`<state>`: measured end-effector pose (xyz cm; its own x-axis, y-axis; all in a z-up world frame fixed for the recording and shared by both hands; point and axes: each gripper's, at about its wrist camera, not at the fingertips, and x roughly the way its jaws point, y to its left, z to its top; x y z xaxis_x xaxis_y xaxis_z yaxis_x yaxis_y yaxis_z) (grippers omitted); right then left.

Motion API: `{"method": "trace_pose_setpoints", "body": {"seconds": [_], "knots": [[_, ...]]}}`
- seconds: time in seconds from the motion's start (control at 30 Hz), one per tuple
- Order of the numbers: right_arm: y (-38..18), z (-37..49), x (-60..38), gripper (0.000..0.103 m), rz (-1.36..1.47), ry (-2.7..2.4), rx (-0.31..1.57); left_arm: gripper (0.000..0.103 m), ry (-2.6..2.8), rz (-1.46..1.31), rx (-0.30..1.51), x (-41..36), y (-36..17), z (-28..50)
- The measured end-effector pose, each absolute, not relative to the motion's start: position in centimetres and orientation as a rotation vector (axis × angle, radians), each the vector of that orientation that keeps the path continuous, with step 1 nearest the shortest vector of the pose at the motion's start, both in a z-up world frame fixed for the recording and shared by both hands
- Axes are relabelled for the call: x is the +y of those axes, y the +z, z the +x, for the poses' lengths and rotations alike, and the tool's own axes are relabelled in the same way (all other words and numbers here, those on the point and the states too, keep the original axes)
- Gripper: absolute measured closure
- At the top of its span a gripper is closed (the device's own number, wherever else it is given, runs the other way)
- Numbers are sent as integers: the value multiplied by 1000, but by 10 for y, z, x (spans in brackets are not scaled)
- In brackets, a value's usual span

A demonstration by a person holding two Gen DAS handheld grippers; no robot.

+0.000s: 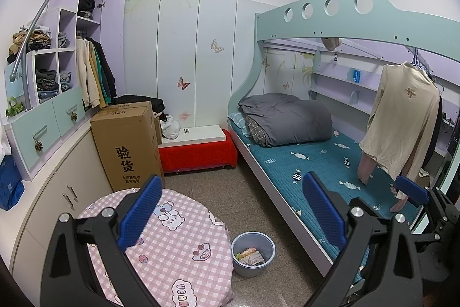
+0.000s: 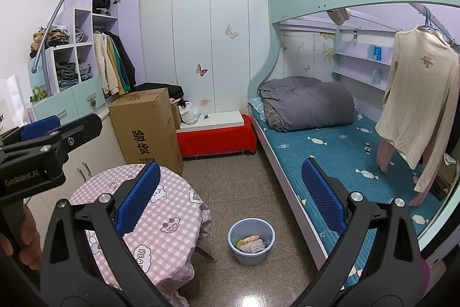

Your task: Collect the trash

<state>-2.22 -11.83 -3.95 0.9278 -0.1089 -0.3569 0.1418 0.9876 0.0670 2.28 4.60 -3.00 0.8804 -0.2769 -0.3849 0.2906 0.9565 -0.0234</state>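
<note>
Trash bin (image 1: pixel 253 253): round, pale blue-grey plastic, upright on the speckled floor; holds crumpled wrappers and paper (image 1: pixel 250 254) in orange, white and green, heaped low inside; stands between the bench (image 1: pixel 172 243) with pink checked cartoon cloth and the lower bunk bed (image 1: pixel 316 163), near both. Left tongs (image 1: pixel 231 210): blue pads spread wide, nothing between them. Right tongs (image 2: pixel 230 197): likewise spread, empty, raised above the bin.
</note>
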Motion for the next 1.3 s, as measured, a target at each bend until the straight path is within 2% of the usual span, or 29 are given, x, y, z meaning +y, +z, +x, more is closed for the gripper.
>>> {"method": "trace_pose_setpoints", "body": {"seconds": [1.3], "knots": [[-47,-15,-118,6,91,-125,366,7,-301,42,398,42,-33,26]]}}
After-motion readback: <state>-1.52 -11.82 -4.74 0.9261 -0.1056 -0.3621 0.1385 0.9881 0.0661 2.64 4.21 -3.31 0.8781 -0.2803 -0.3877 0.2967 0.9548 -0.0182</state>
